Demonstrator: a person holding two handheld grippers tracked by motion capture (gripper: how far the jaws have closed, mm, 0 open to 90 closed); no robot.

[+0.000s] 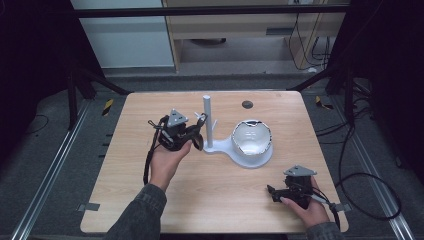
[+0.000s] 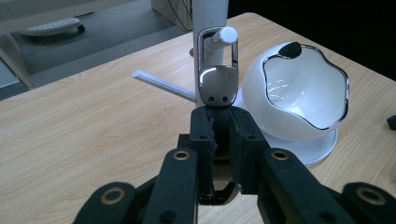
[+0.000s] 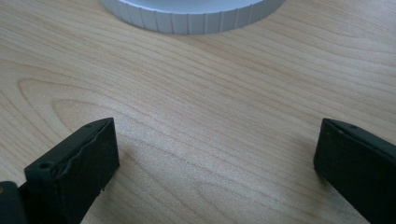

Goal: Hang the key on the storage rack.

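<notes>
- Table [image 1: 210, 200]: near edge and whole left side bare wood, open passage.
- White stand [image 1: 208, 122] rises mid-table toward the far edge; its pegs stick out sideways, one toward the left.
- White bowl [image 1: 252, 137] sits on the stand's round base [image 3: 191, 18], just right of the post, blocking that middle stretch.
- Left gripper [image 1: 197, 134] right against the post, clamping a metal clip [image 2: 217, 70] looped over a peg.
- Right gripper [image 1: 272, 192] near the right front corner, jaws spread, bare wood between them and the base.
</notes>
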